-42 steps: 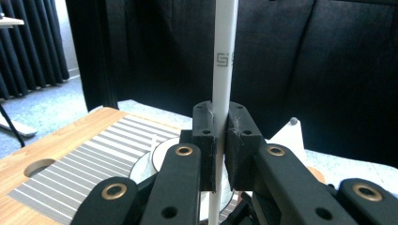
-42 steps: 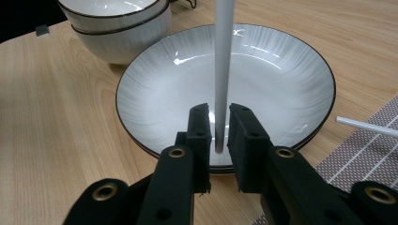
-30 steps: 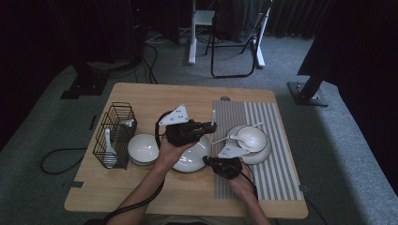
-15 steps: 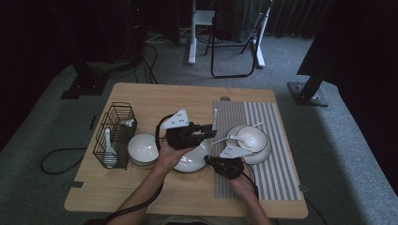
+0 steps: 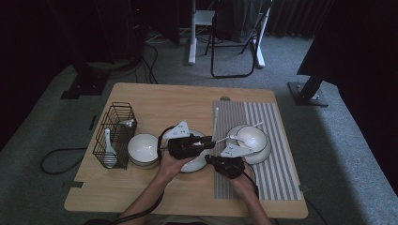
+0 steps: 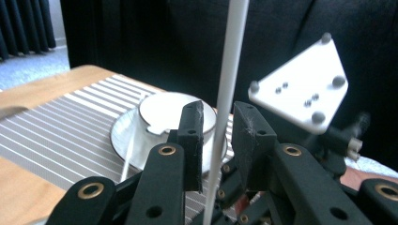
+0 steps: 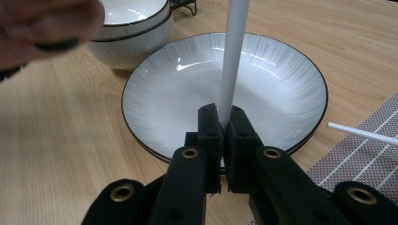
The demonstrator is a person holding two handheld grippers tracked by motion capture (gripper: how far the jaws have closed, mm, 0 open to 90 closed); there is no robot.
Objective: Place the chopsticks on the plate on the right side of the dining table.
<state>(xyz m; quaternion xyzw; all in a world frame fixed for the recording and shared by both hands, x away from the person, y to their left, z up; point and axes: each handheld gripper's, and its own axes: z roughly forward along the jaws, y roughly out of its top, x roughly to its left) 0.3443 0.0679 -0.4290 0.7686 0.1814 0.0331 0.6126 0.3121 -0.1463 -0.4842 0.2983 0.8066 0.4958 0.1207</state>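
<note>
My right gripper (image 7: 224,117) is shut on a white chopstick (image 7: 233,61) that rises over the wide white plate (image 7: 263,79). It sits at the placemat's front left (image 5: 211,161). My left gripper (image 6: 218,117) hovers over that plate (image 5: 197,164) in the high view (image 5: 209,142). Its jaws have just been opening, and a white chopstick (image 6: 230,61), seemingly the same one, stands between them with a gap on each side. The pads do not press it.
A striped placemat (image 5: 277,159) carries a plate with a bowl (image 5: 253,138) and a spoon (image 5: 237,139). Another chopstick (image 7: 361,133) lies at the mat's edge. A white bowl (image 5: 143,146) stands left of the plate, and a wire basket (image 5: 115,133) holds a spoon (image 5: 108,150).
My left gripper has sunk toward the plate and come nearer the right gripper. The right gripper has stayed put with its chopstick.
</note>
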